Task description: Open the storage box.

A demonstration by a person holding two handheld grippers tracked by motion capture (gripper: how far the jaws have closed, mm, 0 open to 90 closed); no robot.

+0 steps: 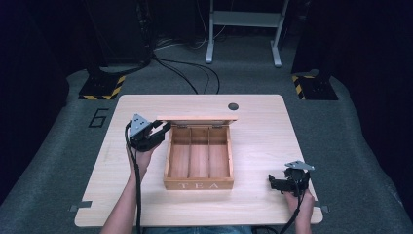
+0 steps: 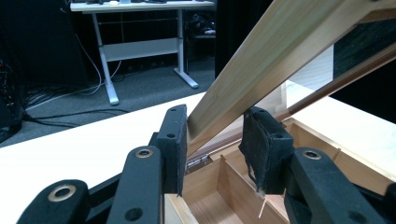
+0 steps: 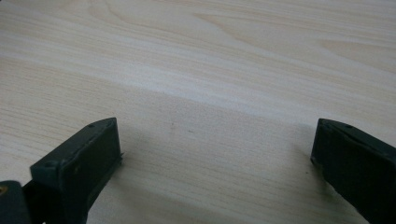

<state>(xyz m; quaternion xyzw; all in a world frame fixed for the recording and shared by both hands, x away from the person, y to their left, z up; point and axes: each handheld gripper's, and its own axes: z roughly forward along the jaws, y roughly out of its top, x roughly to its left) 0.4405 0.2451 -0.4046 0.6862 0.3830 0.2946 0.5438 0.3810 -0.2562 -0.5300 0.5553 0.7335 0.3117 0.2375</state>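
Wooden tea box (image 1: 198, 184), lettered TEA on its front, stood near the middle of the pale table (image 1: 263, 126), three bare compartments open to view. Lid (image 1: 197, 118) raised at the far side, standing roughly upright on its hinges. Left gripper (image 1: 163, 128) at the lid's left end, drawn in about as far as it goes, yet from the left gripper view a gap showed between the lid's edge (image 2: 261, 65) and the right-hand pad (image 2: 261, 144), the left pad touching or very nearly so; a firm pinch could not be told. Right gripper (image 1: 272, 183) well apart from the box, resting low near the table's right front corner, gaping wide over bare wood, holding nothing.

Judged as the lid-handling step: lid either just swung up or about to be swung down. Next move likely called for a steady arc about the hinges, keeping the lid's edge between the pads, perhaps with the idle right gripper bracing the box against sliding.
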